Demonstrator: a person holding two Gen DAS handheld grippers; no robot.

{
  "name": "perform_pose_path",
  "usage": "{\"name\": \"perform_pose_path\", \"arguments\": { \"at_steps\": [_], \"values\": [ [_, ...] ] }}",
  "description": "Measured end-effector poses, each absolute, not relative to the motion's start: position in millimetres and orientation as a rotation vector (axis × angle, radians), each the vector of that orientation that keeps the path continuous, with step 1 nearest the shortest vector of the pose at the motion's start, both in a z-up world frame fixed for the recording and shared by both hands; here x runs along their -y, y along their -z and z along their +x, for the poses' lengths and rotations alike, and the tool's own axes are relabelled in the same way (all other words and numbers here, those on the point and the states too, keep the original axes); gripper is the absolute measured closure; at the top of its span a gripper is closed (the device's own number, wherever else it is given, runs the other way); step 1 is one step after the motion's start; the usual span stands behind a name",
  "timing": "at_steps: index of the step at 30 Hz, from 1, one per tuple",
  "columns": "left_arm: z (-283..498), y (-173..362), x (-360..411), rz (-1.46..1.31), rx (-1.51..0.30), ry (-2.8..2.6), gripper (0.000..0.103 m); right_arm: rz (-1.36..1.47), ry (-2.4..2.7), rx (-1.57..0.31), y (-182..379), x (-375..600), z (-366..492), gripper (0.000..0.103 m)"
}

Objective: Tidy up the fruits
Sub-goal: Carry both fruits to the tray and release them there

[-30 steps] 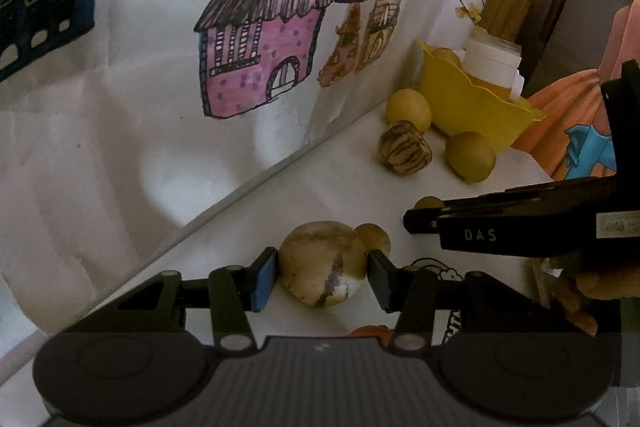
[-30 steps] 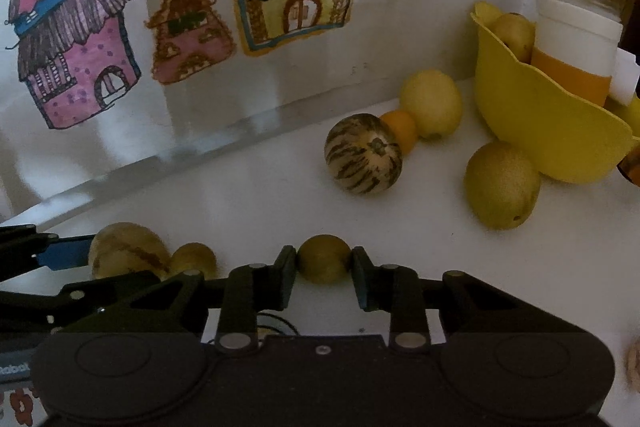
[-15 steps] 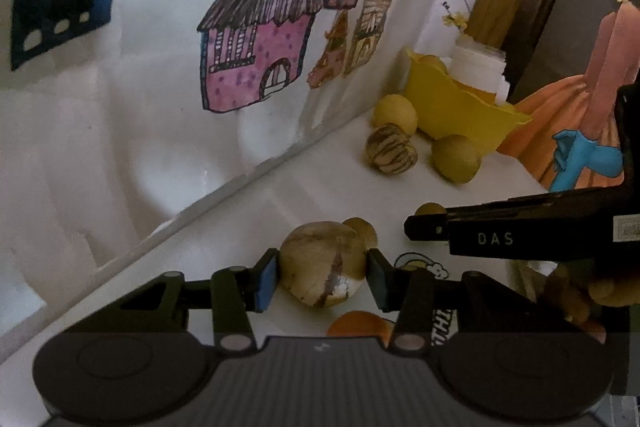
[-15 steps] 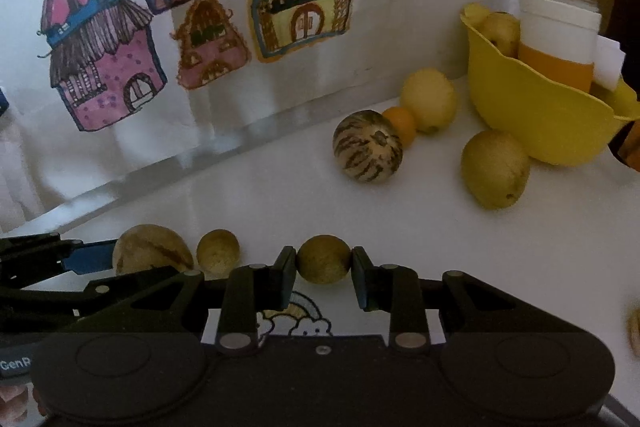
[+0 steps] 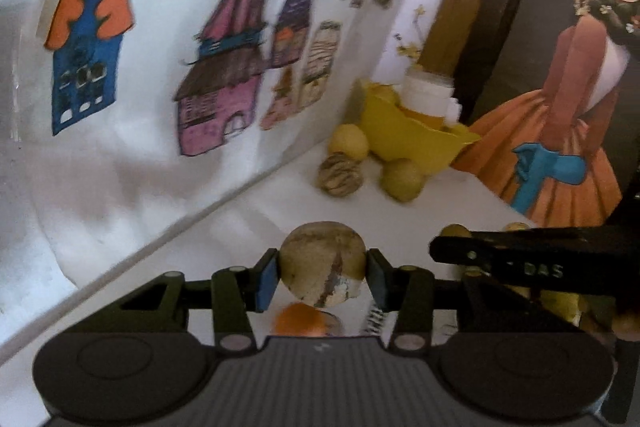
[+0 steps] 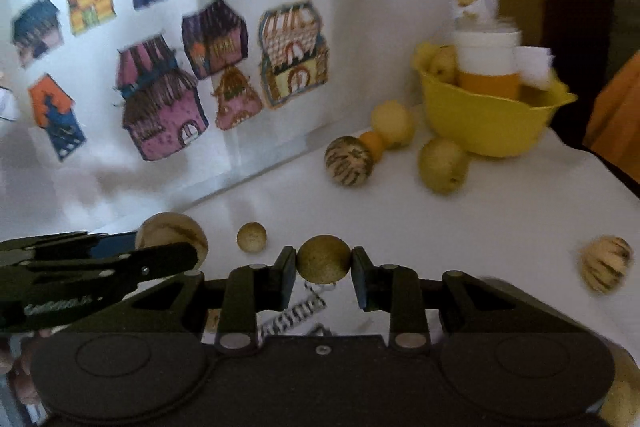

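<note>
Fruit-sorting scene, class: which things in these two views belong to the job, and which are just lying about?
Belong to the job:
- left claw, shut on the tan melon
- right claw, shut on the small brown fruit
- yellow bowl
- striped melon
- yellow-green fruit

Just lying about:
- house drawings
- white-lidded jar
- dress picture

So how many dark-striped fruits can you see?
2 dark-striped fruits: one beside the orange fruit near the yellow bowl, one alone at the table's right edge. The left tool's tan fruit looks only faintly streaked; more may hide in the bowl.
</note>
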State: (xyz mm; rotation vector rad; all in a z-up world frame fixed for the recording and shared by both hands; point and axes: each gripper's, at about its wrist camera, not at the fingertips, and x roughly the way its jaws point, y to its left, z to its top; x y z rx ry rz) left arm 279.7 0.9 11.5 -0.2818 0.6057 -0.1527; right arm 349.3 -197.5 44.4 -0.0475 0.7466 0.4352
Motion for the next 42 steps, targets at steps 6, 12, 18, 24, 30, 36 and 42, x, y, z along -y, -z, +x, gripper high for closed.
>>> {"name": "perform_pose_path", "arguments": {
  "at_steps": [6, 12, 18, 24, 30, 36, 42],
  "values": [
    [261.0, -21.5, 30.9, -0.273, -0.608, 0.225, 0.053, -0.02, -0.359, -0.707, -56.6, 238.1, 298.0, 0.071],
    [244.1, -23.2, 71.1, -0.259, -0.626, 0.299, 0.053, 0.022, -0.271, -0.697, -53.0, 278.2, 254.1, 0.071],
    [239.3, -16.1, 110.1, -0.247, -0.662, 0.367, 0.053, 0.009, -0.171, -0.688, -39.5, 313.5, 224.3, 0.071],
    [244.0, -1.3, 138.9, -0.225, -0.706, 0.412, 0.053, -0.03, -0.076, -0.688, -16.8, 331.9, 216.4, 0.071],
    [252.4, 13.3, 153.8, -0.205, -0.735, 0.436, 0.053, -0.048, -0.031, -0.685, -0.7, 340.5, 219.7, 0.071],
    [256.8, 18.5, 163.8, -0.179, -0.737, 0.453, 0.053, -0.042, -0.006, -0.687, 9.0, 345.4, 225.3, 0.071],
    [260.5, 23.0, 169.4, -0.161, -0.743, 0.457, 0.053, -0.029, 0.013, -0.688, 15.6, 350.4, 226.2, 0.071]
  ]
}}
